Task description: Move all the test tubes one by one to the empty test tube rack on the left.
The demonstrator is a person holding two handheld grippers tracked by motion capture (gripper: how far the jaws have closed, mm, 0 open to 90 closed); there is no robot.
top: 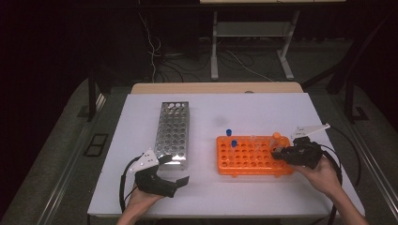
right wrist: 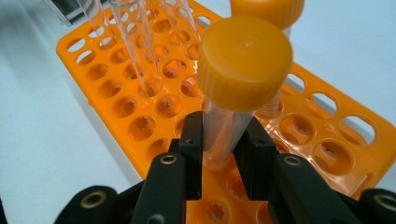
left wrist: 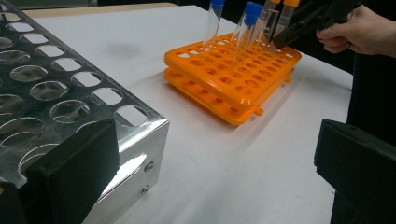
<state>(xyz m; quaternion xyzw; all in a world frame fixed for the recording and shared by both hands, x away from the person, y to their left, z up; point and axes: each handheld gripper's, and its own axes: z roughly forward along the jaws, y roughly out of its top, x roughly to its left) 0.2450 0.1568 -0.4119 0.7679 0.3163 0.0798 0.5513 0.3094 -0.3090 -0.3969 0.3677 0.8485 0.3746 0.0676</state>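
An orange tube rack (top: 251, 157) (left wrist: 233, 79) (right wrist: 121, 102) lies right of the table's middle and holds several clear tubes, two with blue caps (top: 229, 132) (left wrist: 252, 9). My right gripper (top: 281, 152) (right wrist: 223, 135) is shut on an orange-capped tube (right wrist: 243, 65) (top: 277, 137) at the rack's right end, just over the holes. A second orange cap (right wrist: 268, 9) stands behind it. A metal rack (top: 172, 133) (left wrist: 56, 93) lies at the left. My left gripper (top: 176, 169) (left wrist: 210, 172) stands open by that rack's near right corner, nothing between its jaws.
The white table (top: 141, 187) ends at a wooden strip (top: 216, 87) along the far side. Behind it stand dark floor, cables and a metal frame's legs (top: 213, 51). The hand (left wrist: 359, 32) with the right gripper is in the left gripper view.
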